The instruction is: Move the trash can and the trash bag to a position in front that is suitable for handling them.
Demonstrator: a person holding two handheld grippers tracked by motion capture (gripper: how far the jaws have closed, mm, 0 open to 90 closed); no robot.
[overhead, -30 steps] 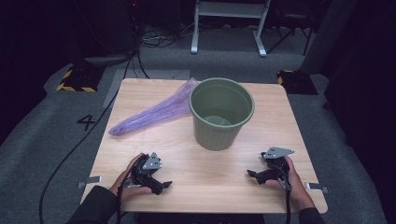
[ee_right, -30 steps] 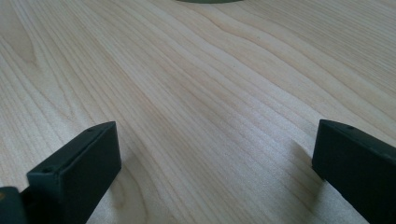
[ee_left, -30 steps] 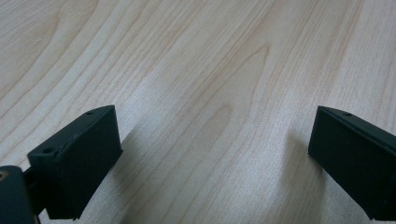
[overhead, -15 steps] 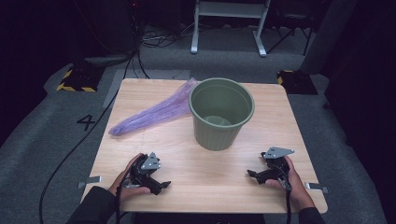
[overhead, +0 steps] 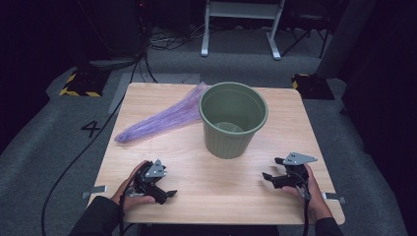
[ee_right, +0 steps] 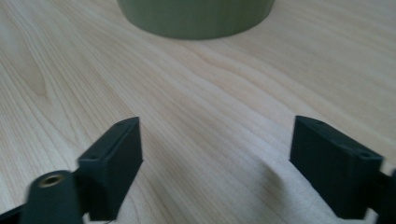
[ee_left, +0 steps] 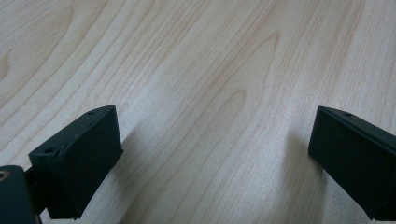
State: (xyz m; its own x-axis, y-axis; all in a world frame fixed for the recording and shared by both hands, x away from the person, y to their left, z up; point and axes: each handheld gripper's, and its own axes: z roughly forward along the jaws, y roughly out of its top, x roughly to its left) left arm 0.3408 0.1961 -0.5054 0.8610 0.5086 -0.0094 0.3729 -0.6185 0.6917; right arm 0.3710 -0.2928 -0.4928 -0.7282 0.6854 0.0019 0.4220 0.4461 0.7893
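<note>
Pale wood grain runs across the table where your two grippers rest at the near edge, nothing held in either. A green ribbed waste bin stands upright at the middle of the table, and a purple plastic bag lies flat and drawn out to its left, its far end just beside the bin's rim. Bin and bag both sit well apart from your hands, with bare wood between.

From above, your left gripper sits near the left corner, your hand wrapped around it from behind, its jaws pointing right along the near edge. Your right gripper sits near the right corner, its jaws pointing left toward the middle, your hand gripping it from the near side.

The left gripper view looks at bare wood alone, the left gripper with jaws spread wide. The right gripper view catches the base of the bin at its far edge, straight ahead of the right gripper, whose jaws also stand wide apart over empty wood.
</note>
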